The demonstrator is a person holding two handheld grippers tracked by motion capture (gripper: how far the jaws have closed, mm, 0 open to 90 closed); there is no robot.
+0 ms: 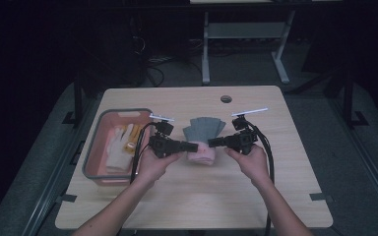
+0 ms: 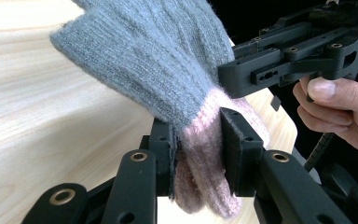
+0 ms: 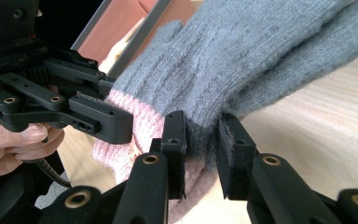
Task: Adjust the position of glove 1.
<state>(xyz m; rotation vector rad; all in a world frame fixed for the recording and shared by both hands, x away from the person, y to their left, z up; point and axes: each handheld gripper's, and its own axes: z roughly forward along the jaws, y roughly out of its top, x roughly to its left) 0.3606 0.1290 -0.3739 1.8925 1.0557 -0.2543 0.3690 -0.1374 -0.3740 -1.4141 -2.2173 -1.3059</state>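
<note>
1. Mid-table on the wooden table (image 1: 256, 196): a grey glove with a pink cuff (image 1: 203, 135), fingers fanned toward 12 o'clock, cuff toward 6.
2. At the cuff's 9 o'clock: left gripper (image 1: 193, 146), jaws pinching the pink cuff (knit bunched between the pads in the left gripper view (image 2: 200, 154)).
3. At the cuff's 3 o'clock: right gripper (image 1: 211, 142), jaws clamped on the cuff where grey meets pink (image 3: 200, 135).
4. Farther toward 9 o'clock, at the table's edge: a pink bin with a grey rim (image 1: 98, 140), holding white and yellow gloves (image 1: 120, 145).
</note>
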